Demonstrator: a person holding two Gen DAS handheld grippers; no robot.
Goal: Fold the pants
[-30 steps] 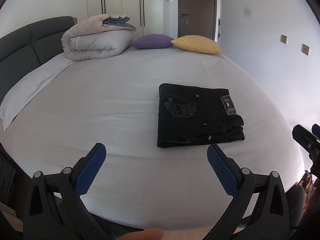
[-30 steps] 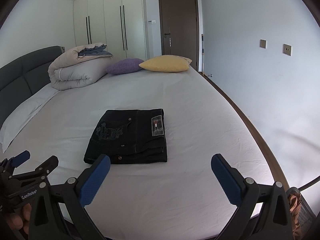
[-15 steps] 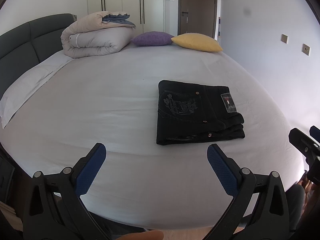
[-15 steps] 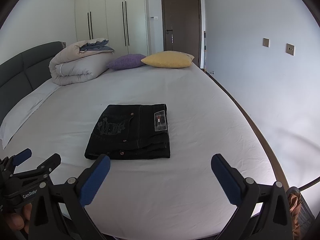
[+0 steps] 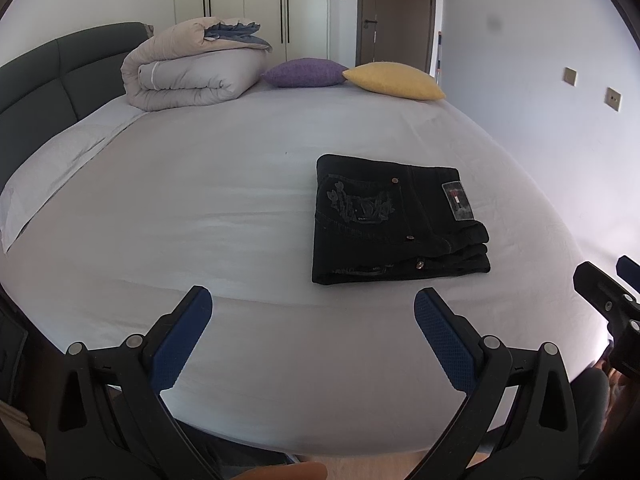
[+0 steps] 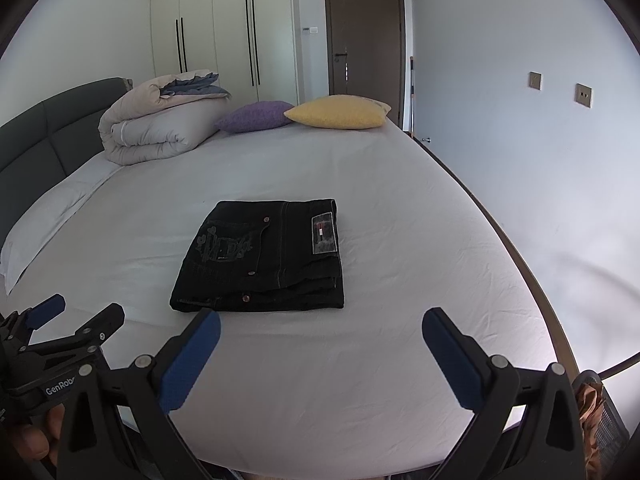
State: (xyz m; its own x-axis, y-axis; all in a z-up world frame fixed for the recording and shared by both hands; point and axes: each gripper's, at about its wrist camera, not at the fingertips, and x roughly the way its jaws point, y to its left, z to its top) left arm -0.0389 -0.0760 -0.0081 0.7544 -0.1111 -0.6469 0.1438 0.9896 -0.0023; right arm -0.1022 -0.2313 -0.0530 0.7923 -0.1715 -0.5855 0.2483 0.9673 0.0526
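White lettering on the black body of the left gripper [image 6: 60, 328], seen at the lower left edge of the right wrist view, reads "GenRobo", cut off by the right gripper's finger in front of it. The folded black pants [image 6: 264, 256] carry a rectangular patch [image 6: 323, 234] with a red mark, its print too small to read

Both wrist cameras looked from the bed's [image 5: 240, 208] foot edge toward the wardrobe [image 6: 240, 32] and door [image 6: 364, 32], the left one set further left. Each saw the folded black pants [image 5: 396, 220] close ahead, and the pillows beyond.
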